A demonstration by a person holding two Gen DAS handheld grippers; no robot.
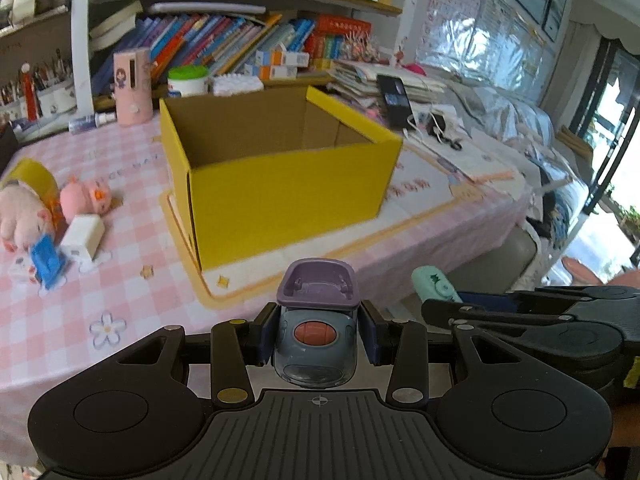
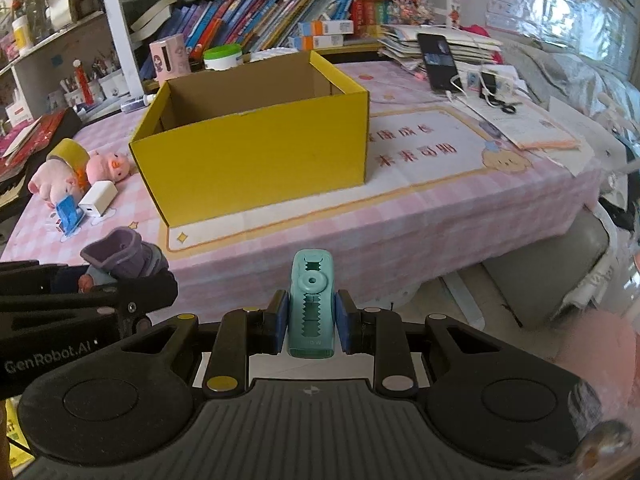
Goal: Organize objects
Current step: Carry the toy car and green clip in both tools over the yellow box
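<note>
My left tongs [image 1: 318, 338] clamp a purple-grey toy [image 1: 316, 328], my right tongs [image 2: 309, 322] a teal clip [image 2: 310, 304]; the yellow box [image 2: 252, 148] sits at twelve o'clock on the tabletop [image 2: 400, 216].

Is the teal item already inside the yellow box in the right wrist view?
No, the teal item is clamped between the right gripper's jaws, short of the table edge, well before the yellow box.
</note>
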